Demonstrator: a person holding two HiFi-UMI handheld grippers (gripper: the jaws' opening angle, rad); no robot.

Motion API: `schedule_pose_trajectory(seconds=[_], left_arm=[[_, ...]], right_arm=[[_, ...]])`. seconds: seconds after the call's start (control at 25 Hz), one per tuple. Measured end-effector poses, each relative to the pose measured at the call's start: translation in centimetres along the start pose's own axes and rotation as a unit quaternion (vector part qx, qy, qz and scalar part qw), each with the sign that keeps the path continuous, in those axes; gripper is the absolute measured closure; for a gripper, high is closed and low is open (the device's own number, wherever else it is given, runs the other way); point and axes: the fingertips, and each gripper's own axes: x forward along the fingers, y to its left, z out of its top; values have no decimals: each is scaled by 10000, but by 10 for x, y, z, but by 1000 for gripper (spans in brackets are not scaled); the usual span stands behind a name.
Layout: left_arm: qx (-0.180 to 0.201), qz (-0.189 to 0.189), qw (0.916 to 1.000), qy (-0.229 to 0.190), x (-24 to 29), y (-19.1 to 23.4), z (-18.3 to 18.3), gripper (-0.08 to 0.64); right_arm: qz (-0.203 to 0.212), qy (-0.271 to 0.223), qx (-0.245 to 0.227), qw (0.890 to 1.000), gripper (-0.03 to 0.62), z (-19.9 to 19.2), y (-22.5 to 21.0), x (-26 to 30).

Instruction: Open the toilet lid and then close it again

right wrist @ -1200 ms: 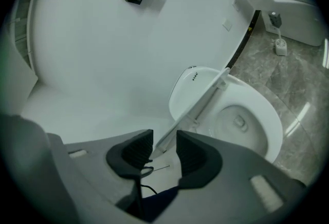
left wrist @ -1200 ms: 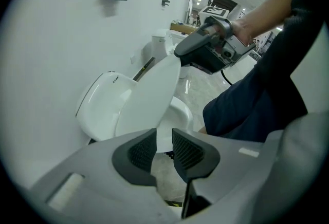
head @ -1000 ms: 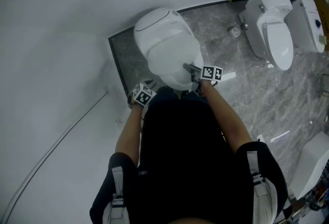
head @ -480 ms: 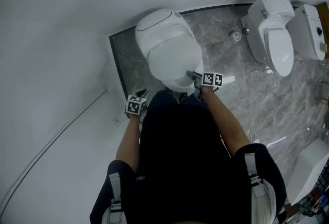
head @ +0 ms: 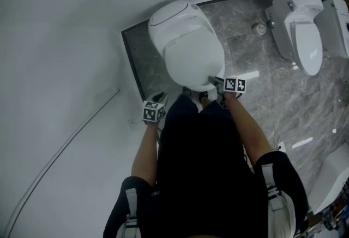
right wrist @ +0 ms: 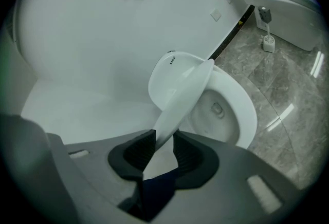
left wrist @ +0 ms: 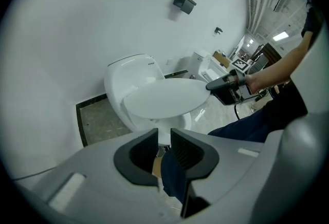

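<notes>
Toilet: against the wall, on the floor.
Lid: on the toilet, front edge lifted off the bowl.
Second toilet: right of the toilet, well apart.
Person: in front of the toilet.

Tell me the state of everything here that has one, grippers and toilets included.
Toilet lid: partly raised, bowl exposed.
Right gripper: jaws have just been closing, clamped on the lid's front edge.
Left gripper: jaws have just been closing, slightly apart, nothing between them.
Neighbouring toilet: lid down.
</notes>
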Motion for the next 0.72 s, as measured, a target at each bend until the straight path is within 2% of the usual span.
schedule_pose_trajectory(seconds=[0.16,0.44,0.72], left_arm=[[-168,-33,9999,-21,11,-6,-3,476],[-73,-293,9995,95,31,-22,-8,476],[-198,-508,9985,85,67,-29,-15,476]], right_arm=[[-38,73,80,9999,479,-11,-21,2],[-213,305,169,9992,470,-28,-49,10],[-569,555,170,9967,449,-44,-89,18]])
